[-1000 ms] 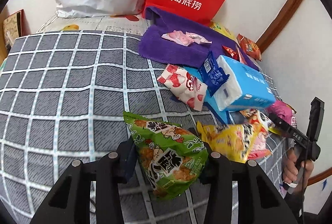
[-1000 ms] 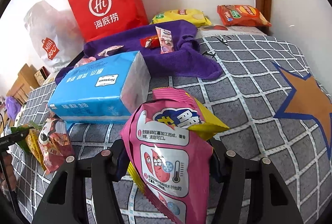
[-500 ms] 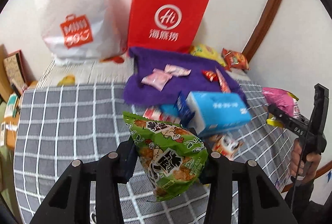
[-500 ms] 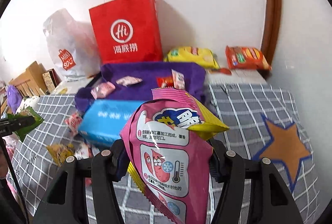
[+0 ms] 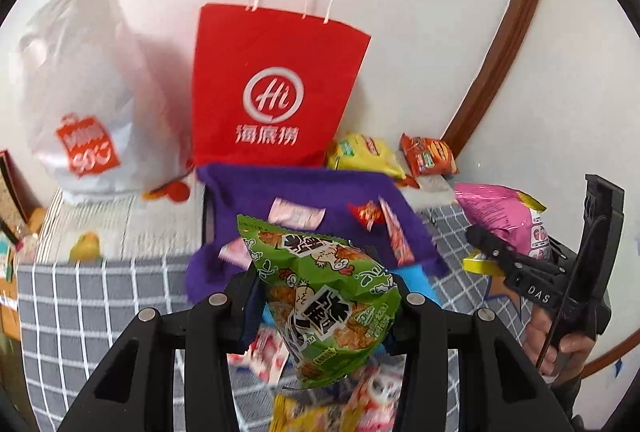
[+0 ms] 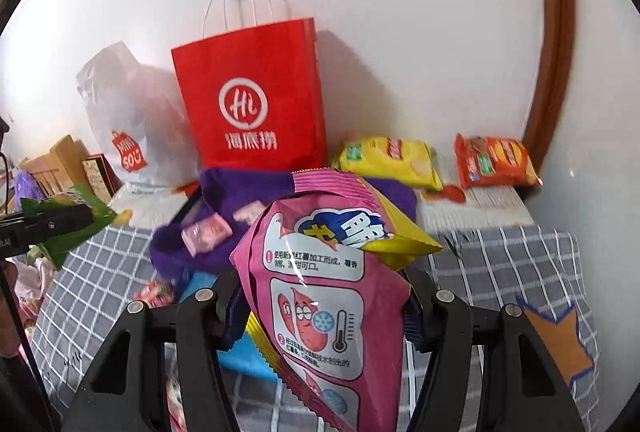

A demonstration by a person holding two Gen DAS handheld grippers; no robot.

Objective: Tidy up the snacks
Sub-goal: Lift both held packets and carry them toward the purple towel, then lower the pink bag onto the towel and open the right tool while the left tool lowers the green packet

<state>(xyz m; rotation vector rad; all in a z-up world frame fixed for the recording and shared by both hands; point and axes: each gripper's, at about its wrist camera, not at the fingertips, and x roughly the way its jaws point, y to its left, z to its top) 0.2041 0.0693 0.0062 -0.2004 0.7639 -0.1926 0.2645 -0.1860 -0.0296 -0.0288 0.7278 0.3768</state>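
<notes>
Both packets were up in the air over the bed (image 5: 80,312): the left tongs (image 5: 320,306) clamped the green snack bag (image 5: 324,296), the right tongs (image 6: 320,306) pinched the pink snack bag (image 6: 320,292). Best, I'd say, to hold both grips firm and clear the red paper bag (image 5: 276,92) rim before dropping. Counted: one red bag, one white bag (image 5: 84,92), two packets by the wall.

Bright, even light filled both views; the red bag (image 5: 276,88) threw a soft shadow rightward on the wall (image 6: 400,12). Motion blur smeared the bedspread (image 5: 100,296). Fisheye bent the door frame (image 5: 504,44), corners black.
</notes>
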